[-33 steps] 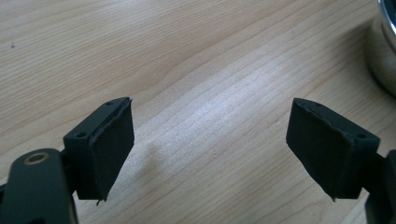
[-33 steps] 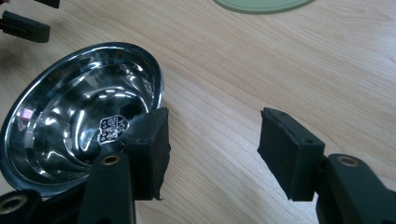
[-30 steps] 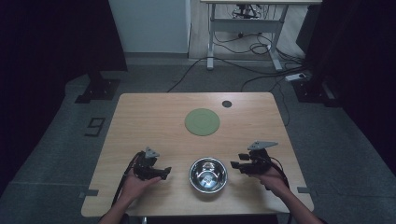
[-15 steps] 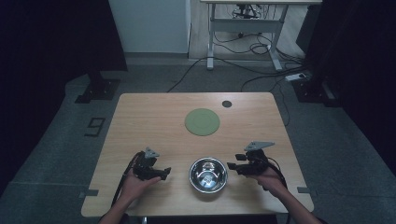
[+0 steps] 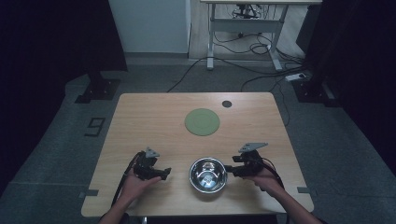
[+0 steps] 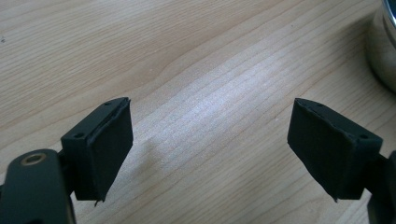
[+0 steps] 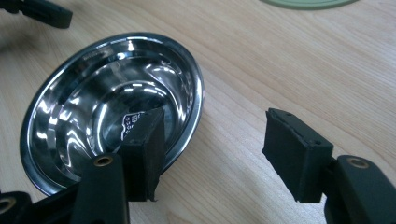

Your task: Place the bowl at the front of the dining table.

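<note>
While the light wood table (image 5: 154,121) takes up the middle of the high view, the room around it is pretty dim, with a grey carpeted floor (image 5: 56,154), dark curtains (image 5: 51,37) on both sides and a white panel (image 5: 149,25) at the back. Behind the table there's a second desk frame (image 5: 243,32) with loose cables (image 5: 243,70) running over the floor. On the wood sit a flat green disc (image 5: 202,122) toward the far side and a small dark round spot (image 5: 227,103) near the far edge. The shiny steel bowl (image 5: 208,175) sits near the front edge, between the two hands. The left tongs (image 5: 164,173) are spread wide over bare wood, well to the left of the bowl. The right tongs (image 7: 212,154) have just been opening and stand apart, straddling the bowl's rim without clamping it: one jaw inside, one outside.
</note>
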`<state>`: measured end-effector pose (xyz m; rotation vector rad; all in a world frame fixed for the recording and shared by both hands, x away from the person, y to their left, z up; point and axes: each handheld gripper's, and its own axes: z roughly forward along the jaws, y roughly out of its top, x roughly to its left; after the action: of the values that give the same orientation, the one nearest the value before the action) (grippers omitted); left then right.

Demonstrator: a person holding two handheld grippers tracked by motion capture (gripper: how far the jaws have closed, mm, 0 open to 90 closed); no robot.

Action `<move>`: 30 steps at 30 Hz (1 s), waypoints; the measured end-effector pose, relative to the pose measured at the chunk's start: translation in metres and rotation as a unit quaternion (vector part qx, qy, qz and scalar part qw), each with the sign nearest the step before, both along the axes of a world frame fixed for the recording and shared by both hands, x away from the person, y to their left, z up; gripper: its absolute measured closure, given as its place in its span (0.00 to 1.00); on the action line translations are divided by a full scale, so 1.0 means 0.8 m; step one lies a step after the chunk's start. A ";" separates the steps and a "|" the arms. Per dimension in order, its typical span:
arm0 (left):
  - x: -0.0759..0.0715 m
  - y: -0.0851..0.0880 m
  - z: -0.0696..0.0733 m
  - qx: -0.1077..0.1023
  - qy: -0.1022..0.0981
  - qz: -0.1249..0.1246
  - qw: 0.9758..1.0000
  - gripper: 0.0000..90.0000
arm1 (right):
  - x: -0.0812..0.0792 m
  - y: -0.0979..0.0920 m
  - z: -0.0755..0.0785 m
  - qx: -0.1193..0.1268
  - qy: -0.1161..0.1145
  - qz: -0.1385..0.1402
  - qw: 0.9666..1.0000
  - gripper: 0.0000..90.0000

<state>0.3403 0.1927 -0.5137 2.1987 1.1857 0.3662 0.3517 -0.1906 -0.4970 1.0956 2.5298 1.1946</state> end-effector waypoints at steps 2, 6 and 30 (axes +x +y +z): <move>0.000 0.000 0.000 0.000 0.000 0.001 1.000 0.16 | 0.002 0.003 -0.001 -0.003 -0.001 0.002 1.000 0.43; -0.001 0.001 0.000 0.001 0.001 0.001 1.000 0.16 | 0.002 0.008 -0.002 -0.007 0.001 0.005 1.000 0.43; -0.001 -0.004 -0.002 0.002 0.012 -0.006 1.000 0.17 | 0.012 0.038 -0.029 -0.032 0.067 0.000 0.997 0.60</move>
<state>0.3392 0.1892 -0.5153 2.2191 1.1853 0.3387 0.3611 -0.1605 -0.5199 1.1992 2.6464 1.0642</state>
